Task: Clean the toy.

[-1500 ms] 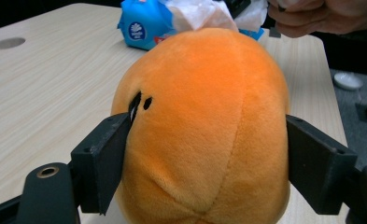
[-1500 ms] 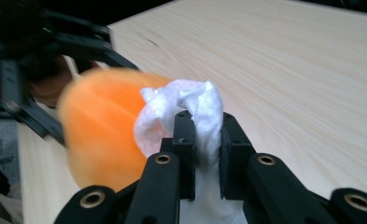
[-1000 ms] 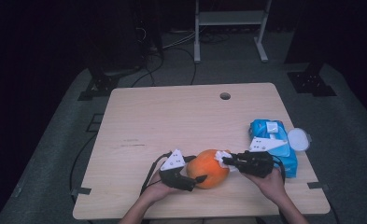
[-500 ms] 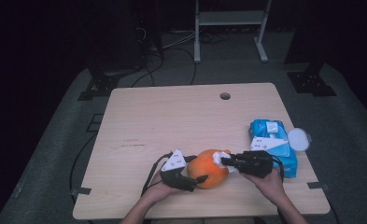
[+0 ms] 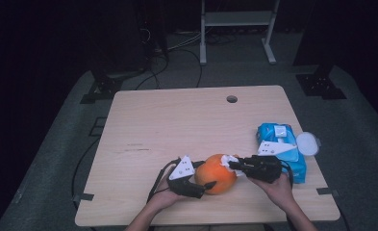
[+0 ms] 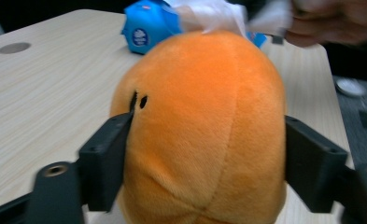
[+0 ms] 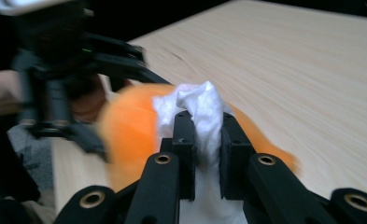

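Left claw (image 6: 204, 154), jaws just closing, clamps the round, fuzzy orange plush toy (image 6: 204, 126). Right claw (image 7: 204, 135) pinches crumpled white tissue (image 7: 202, 116) against it. Glossy blue wipes pack (image 5: 285, 149) lies beyond the right claw on the pale wooden table (image 5: 177, 120).

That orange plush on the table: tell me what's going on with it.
A person is wiping the orange plush near the front edge of the table. The left gripper has the plush between its jaws, which have just been closing and now press its sides. The right gripper is shut on a white wipe and holds it against the top of the plush. A blue wipe pack lies to the right, with a white lid beside it.
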`<state>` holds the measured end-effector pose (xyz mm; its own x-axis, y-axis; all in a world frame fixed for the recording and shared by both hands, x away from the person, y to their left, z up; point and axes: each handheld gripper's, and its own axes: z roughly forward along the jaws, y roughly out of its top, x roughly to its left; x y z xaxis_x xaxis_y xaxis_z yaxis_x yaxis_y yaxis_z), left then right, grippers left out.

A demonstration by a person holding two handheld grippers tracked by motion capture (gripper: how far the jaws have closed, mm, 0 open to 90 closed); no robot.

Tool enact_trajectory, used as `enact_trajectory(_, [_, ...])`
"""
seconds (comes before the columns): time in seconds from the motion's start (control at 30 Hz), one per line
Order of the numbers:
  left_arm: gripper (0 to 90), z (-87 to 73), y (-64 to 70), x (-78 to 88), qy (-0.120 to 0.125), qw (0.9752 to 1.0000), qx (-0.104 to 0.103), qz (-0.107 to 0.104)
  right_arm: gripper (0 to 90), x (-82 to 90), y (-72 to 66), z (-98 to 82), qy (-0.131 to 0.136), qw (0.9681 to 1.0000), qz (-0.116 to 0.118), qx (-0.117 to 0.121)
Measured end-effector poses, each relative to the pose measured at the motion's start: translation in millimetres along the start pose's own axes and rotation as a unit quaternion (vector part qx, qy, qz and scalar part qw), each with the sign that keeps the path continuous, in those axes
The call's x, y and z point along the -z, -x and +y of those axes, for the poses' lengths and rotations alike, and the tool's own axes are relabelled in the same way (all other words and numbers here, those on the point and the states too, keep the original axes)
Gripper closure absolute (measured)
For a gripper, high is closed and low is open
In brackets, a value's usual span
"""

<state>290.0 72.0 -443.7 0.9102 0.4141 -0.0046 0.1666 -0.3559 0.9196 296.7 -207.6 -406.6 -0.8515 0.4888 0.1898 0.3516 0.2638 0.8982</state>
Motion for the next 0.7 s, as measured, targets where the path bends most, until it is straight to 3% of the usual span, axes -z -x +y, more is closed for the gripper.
enact_trajectory(0.1, [28.3,5.2,2.4,-0.9,0.001,0.9998,0.016,0.009,78.7,-3.7,-15.0,7.1,0.007,0.9995,0.024,0.019])
enact_trajectory(0.17, [27.9,5.3,2.7,-0.8,0.001,0.9997,0.021,0.008,78.7,-6.6,-20.9,9.3,-0.001,0.999,0.012,0.042])
enact_trajectory(0.27, [17.8,1.8,2.5,-3.8,0.007,0.9996,0.023,-0.014,78.9,-5.6,-10.1,6.0,-0.008,0.9996,0.003,0.028])
enact_trajectory(0.33, [12.3,0.1,5.6,-8.1,0.011,0.9999,0.004,-0.012,78.8,-3.6,-1.2,2.2,-0.01,0.9997,-0.013,0.015])
enact_trajectory(0.4, [12.4,0.1,9.0,-11.4,0.01,0.9999,-0.013,-0.002,78.9,-0.9,2.0,1.5,-0.006,0.9998,-0.02,0.006])
enact_trajectory(0.53, [25.2,2.1,8.3,-8.8,0.01,0.9998,-0.011,0.015,78.8,-2.1,-11.9,4.1,-0.001,0.9994,-0.021,0.027])
enact_trajectory(0.63, [30.3,5.9,10.3,-7.8,0.017,0.9994,-0.013,0.027,78.8,-8.6,-29.3,10.3,0.0,0.9987,0.009,0.05])
enact_trajectory(0.7, [32.3,6.9,10.4,-6.7,0.021,0.9993,-0.014,0.029,78.8,-12.6,-36.7,12.7,-0.01,0.9969,-0.001,0.078])
